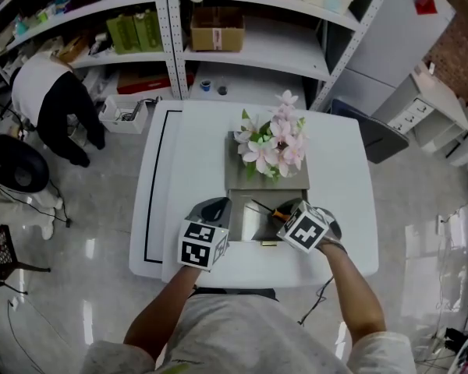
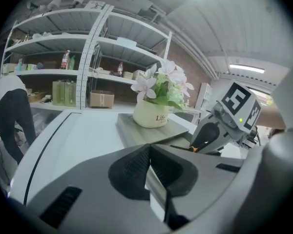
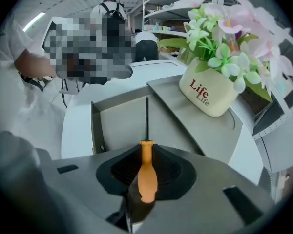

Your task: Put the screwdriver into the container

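A screwdriver (image 3: pixel 147 172) with an orange handle and a thin dark shaft sits in my right gripper (image 3: pixel 146 152), which is shut on the handle. The shaft points forward over the open grey container (image 3: pixel 94 126), whose floor is bare. In the head view the screwdriver (image 1: pixel 278 212) hangs over the container (image 1: pixel 248 223) at the table's near middle, with the right gripper (image 1: pixel 287 213) at its right side. My left gripper (image 1: pixel 215 209) is at the container's left side. Its jaws are shut on a thin pale plate (image 2: pixel 156 194), apparently the container's wall.
A cream pot of pink flowers (image 1: pixel 271 145) stands on a grey slab (image 1: pixel 238 179) just behind the container. The white table (image 1: pixel 343 178) ends close to my body. Metal shelves (image 1: pixel 218 29) stand beyond the table, and a person (image 1: pixel 51 100) bends over at far left.
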Tool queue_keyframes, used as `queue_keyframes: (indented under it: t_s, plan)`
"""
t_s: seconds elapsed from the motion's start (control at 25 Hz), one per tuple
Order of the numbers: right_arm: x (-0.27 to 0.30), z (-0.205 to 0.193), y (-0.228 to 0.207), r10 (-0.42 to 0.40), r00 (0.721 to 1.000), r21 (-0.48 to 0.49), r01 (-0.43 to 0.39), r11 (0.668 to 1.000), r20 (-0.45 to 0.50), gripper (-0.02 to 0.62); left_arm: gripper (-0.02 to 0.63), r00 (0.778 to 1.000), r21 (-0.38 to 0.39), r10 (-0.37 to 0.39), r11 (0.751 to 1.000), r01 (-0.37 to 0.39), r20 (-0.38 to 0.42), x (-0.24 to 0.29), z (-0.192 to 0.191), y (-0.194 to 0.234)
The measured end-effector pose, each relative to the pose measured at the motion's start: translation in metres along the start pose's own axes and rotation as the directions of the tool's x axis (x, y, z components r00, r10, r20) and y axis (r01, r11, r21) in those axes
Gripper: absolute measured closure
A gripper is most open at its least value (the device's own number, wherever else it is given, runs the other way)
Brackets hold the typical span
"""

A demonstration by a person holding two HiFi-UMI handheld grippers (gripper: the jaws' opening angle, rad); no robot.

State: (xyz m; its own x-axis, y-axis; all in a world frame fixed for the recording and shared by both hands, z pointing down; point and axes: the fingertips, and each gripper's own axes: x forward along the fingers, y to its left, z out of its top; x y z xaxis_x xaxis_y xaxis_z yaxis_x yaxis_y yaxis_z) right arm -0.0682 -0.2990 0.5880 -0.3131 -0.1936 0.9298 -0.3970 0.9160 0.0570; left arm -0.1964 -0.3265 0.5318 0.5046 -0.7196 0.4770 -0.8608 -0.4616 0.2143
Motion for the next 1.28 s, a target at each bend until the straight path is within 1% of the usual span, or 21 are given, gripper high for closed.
queue_keyframes:
  t_s: [0.4, 0.76, 1.08, 1.28]
  plan:
    - [0.015, -0.012, 0.008, 0.014, 0.990, -0.039, -0.019, 0.999, -0.138, 0.521, 0.602, 0.998, 0.028, -0.068, 0.997, 0.069, -0.016, -0.003, -0.003, 0.000]
    - [0.023, -0.013, 0.009, 0.016, 0.980, -0.053, -0.027, 0.998, -0.198, 0.517, 0.601, 0.995, 0.045, -0.095, 0.994, 0.096, -0.025, -0.006, -0.008, 0.000]
    - [0.021, -0.013, 0.009, 0.023, 0.983, -0.033, -0.029, 0.999, -0.181, 0.511, 0.601, 0.996, 0.050, -0.083, 0.995, 0.084, -0.029, -0.011, -0.008, 0.001]
    - [0.011, -0.011, 0.004, 0.030, 0.994, 0.023, -0.028, 0.999, -0.106, 0.508, 0.601, 0.997, 0.058, -0.069, 0.996, 0.070, -0.024, -0.011, -0.003, -0.004]
